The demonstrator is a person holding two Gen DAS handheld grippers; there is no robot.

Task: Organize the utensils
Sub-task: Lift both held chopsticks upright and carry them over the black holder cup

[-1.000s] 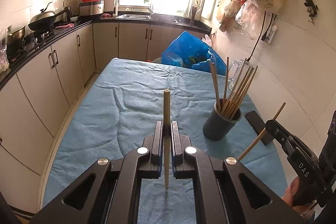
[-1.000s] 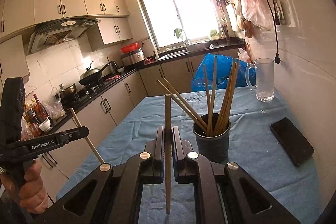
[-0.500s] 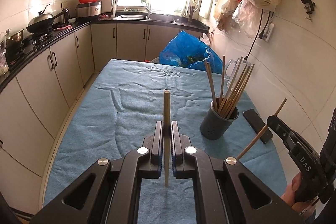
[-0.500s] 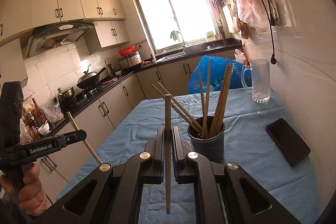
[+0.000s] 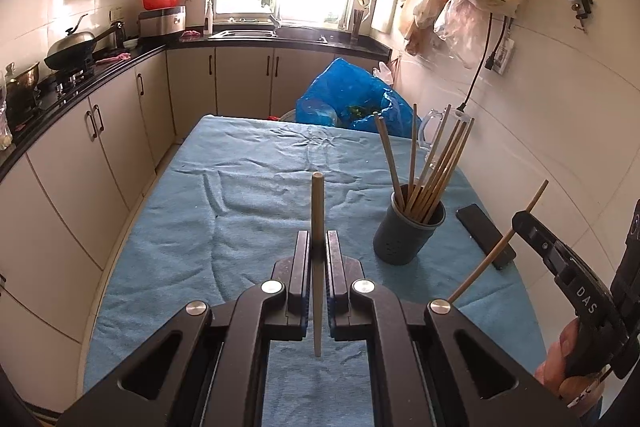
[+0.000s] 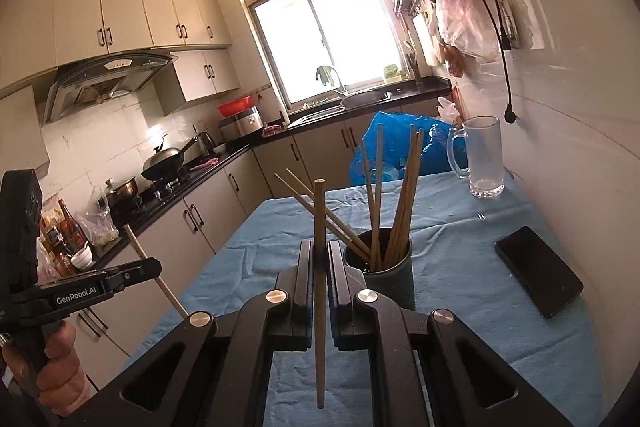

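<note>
Wrinkled blue cloth [image 5: 248,211] covers the table in our left wrist view, with glossy white tile at right and cream cabinets at left. Our left gripper [image 5: 318,247] sits low centre, its black jaws clenched on a round wooden chopstick [image 5: 317,211] standing upright. Right of centre a dark cylindrical cup [image 5: 404,239] holds a fan of thin chopsticks [image 5: 432,163], just beside a flat black phone [image 5: 484,231]. At the right edge the right gripper [image 5: 520,223] pinches a slanted stick [image 5: 496,247].

From the right wrist view, the same soft cloth [image 6: 460,247] fills the lower half under a bright window. Our right gripper [image 6: 319,259] is clamped on its own upright stick [image 6: 319,215]. Just behind stands the cup [image 6: 390,279], its chopsticks [image 6: 404,195] splayed. A clear glass mug [image 6: 484,159] sits upper right, the phone [image 6: 538,277] at right. At the left edge the left gripper [image 6: 154,267] grips a tilted chopstick [image 6: 138,245].
</note>
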